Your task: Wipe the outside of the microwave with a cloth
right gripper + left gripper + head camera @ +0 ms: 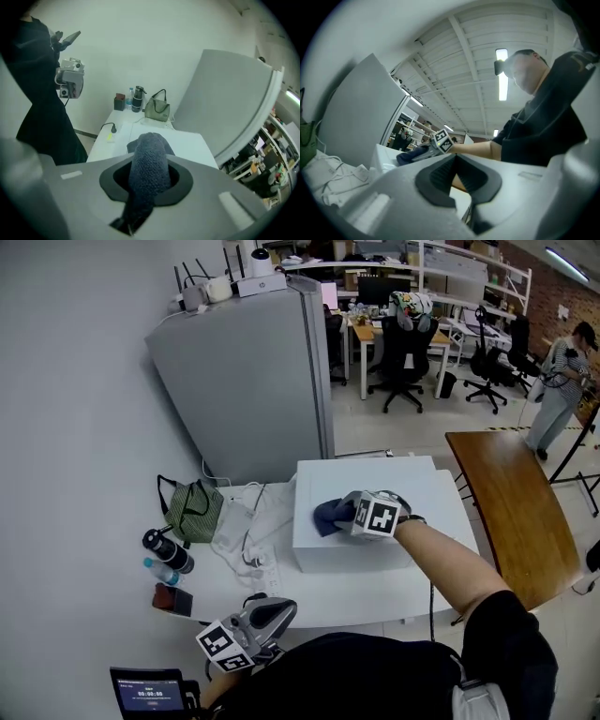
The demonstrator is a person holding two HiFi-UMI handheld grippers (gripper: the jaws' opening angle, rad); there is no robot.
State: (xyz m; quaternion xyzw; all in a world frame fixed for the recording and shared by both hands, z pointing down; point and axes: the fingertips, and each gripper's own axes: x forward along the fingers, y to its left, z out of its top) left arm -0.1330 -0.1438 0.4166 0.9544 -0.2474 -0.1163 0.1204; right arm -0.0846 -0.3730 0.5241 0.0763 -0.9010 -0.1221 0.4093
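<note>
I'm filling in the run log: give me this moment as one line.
step: wiping top of microwave | right tongs: shut on cloth, pressed to top | left tongs: shut, empty, near person's body

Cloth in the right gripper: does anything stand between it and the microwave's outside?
Nothing visible does. The cloth, clamped in the right gripper, already rests on the white top of the microwave. The green bag and the bottles stand off to the side on the table.
</note>
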